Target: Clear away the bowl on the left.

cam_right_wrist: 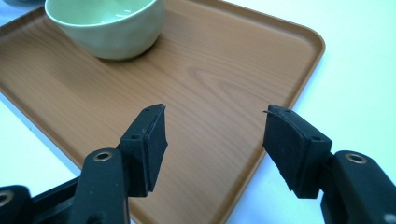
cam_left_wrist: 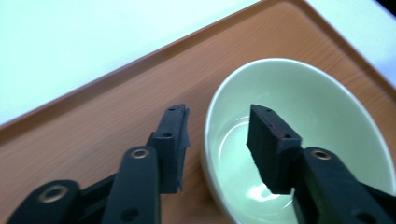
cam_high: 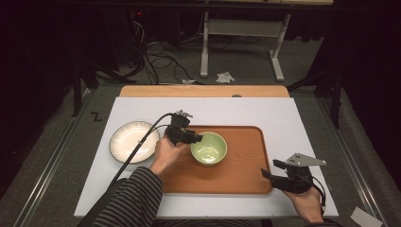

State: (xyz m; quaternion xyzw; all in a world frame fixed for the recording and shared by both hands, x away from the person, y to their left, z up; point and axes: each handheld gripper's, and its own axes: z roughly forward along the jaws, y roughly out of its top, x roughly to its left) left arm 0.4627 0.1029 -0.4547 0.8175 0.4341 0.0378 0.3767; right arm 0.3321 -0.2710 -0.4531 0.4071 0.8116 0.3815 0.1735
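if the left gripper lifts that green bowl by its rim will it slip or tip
The green bowl looks glazed and glossy, so it may slip on the pads. Held at one side by the left gripper, whose open jaws straddle the rim, it would probably tilt. It appears rigid ceramic, likely chipping if dropped on the tray.

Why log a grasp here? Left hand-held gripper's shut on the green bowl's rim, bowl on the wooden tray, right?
Not shut. The left gripper view shows the left hand-held gripper open, jaws straddling the rim of the green bowl without touching it. The bowl does sit on the wooden tray.
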